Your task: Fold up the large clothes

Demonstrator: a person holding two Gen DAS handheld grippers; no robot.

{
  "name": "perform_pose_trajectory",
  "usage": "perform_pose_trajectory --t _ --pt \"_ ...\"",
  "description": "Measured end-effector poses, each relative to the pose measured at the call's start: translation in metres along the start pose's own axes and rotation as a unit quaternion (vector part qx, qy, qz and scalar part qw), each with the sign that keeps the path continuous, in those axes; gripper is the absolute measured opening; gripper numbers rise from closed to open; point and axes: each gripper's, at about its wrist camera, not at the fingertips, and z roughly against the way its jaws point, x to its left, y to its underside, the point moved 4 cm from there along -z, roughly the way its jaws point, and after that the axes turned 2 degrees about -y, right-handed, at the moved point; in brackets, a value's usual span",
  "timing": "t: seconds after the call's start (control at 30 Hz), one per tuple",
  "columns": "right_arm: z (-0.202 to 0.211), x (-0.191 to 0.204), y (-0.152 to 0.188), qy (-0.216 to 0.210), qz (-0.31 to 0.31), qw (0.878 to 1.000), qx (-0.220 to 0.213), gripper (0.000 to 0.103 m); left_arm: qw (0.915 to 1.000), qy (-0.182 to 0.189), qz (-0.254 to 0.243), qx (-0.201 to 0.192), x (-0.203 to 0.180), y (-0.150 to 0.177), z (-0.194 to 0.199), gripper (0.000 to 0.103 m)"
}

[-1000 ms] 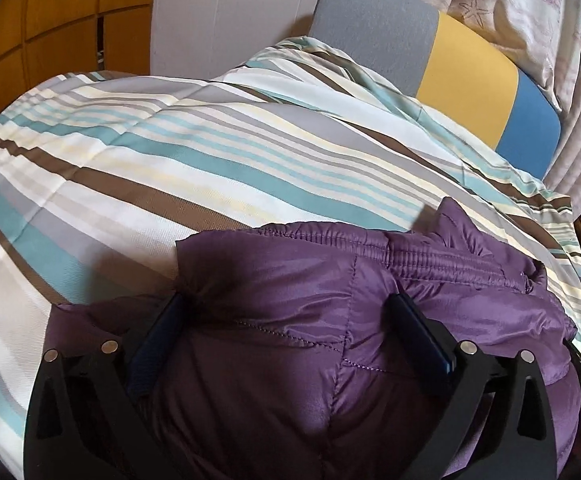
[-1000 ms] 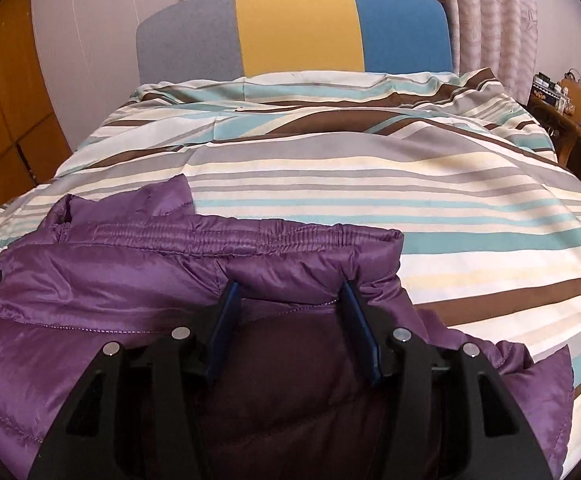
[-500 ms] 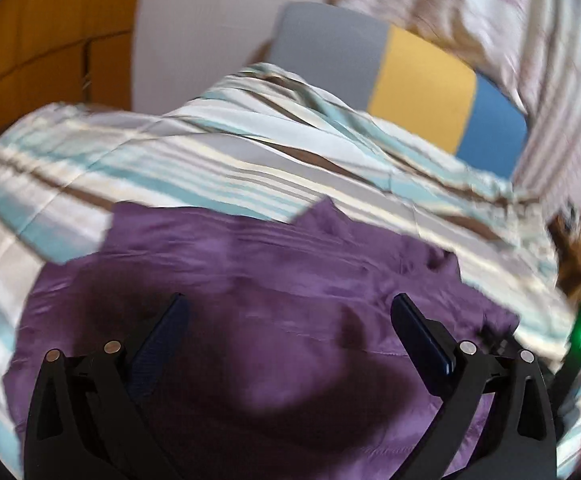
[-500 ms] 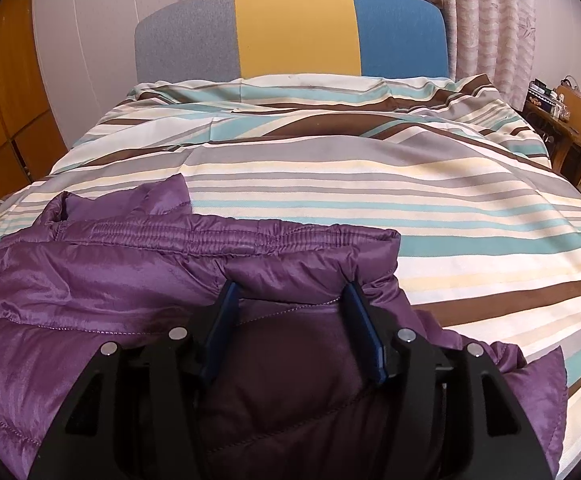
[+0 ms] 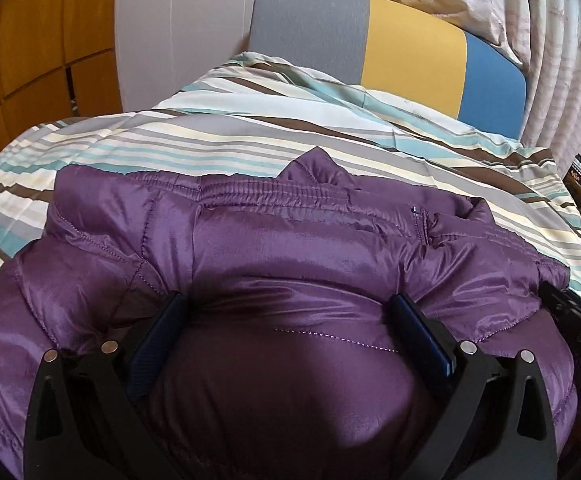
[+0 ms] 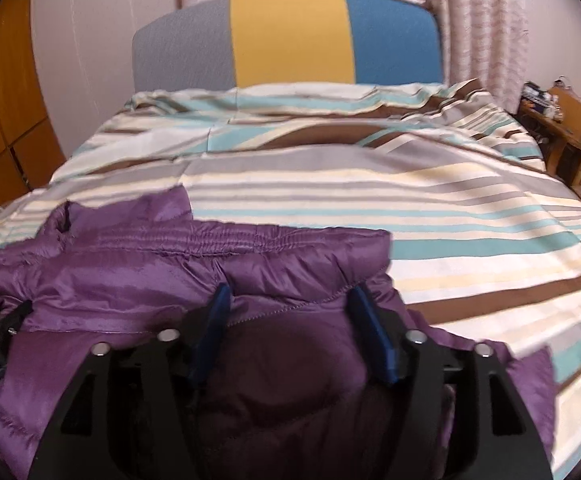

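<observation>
A purple puffer jacket [image 5: 274, 248] lies bunched on the striped bed cover [image 5: 218, 136], elastic hem toward the headboard. It also shows in the right wrist view [image 6: 138, 280]. My left gripper [image 5: 286, 304] is open wide, fingers resting on the jacket with fabric bulging between them. My right gripper [image 6: 290, 296] is open less wide over the jacket's right part, fabric between its fingers [image 6: 218, 312]. The right gripper's edge shows at the right of the left wrist view [image 5: 570, 320].
A grey, yellow and blue headboard [image 6: 290, 48] stands at the far end with curtains [image 6: 486, 20] behind. Wooden cabinets [image 5: 22, 60] line the left wall. A cluttered wooden shelf [image 6: 562, 128] stands right of the bed. Bare striped cover [image 6: 430, 200] lies beyond the jacket.
The left gripper swung right and pulled back, so more of the jacket shows. The right gripper rose slightly and its view is blurred. Both jaws kept their widths.
</observation>
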Motion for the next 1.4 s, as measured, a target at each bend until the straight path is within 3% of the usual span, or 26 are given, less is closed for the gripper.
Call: perform_pose_trajectory --t 0.13,0.27,0.4,0.5,0.73,0.87,0.97,1.1,1.4 --pt "0.048 0.021 0.003 -0.050 -0.002 0.997 -0.050 0.066 1.0000 0.004 0.003 -0.002 0.000 0.000 0.001 0.100" --pt "0.059 0.060 0.010 -0.079 0.034 0.995 -0.047 0.066 1.0000 0.005 0.003 -0.002 0.000 -0.001 0.001 0.100" --pt "0.024 0.074 0.029 -0.041 0.056 0.998 -0.001 0.066 0.9996 0.023 0.014 -0.010 0.002 0.000 0.006 0.100" --pt "0.013 0.076 0.029 -0.036 0.062 0.997 0.013 0.066 0.9996 0.022 0.015 -0.008 0.003 -0.001 0.005 0.100" --pt "0.009 0.073 0.035 -0.041 0.057 0.997 0.016 0.067 0.9983 0.058 0.003 -0.004 0.015 0.008 0.031 0.100" --pt "0.012 0.074 0.035 -0.045 0.053 0.997 0.016 0.067 0.9983 0.045 -0.013 -0.035 0.044 0.022 0.066 0.100" --pt "0.015 0.072 0.035 -0.053 0.047 0.997 0.015 0.068 0.9990 0.008 0.017 -0.041 0.080 0.030 0.077 0.100" --pt "0.030 0.070 0.035 -0.056 0.042 0.998 -0.004 0.078 0.9991 0.012 0.032 -0.024 0.108 0.044 0.077 0.100" --pt "0.084 0.070 0.055 -0.083 0.030 0.996 -0.018 0.079 0.9961 0.043 0.074 -0.023 0.136 0.069 0.098 0.100"
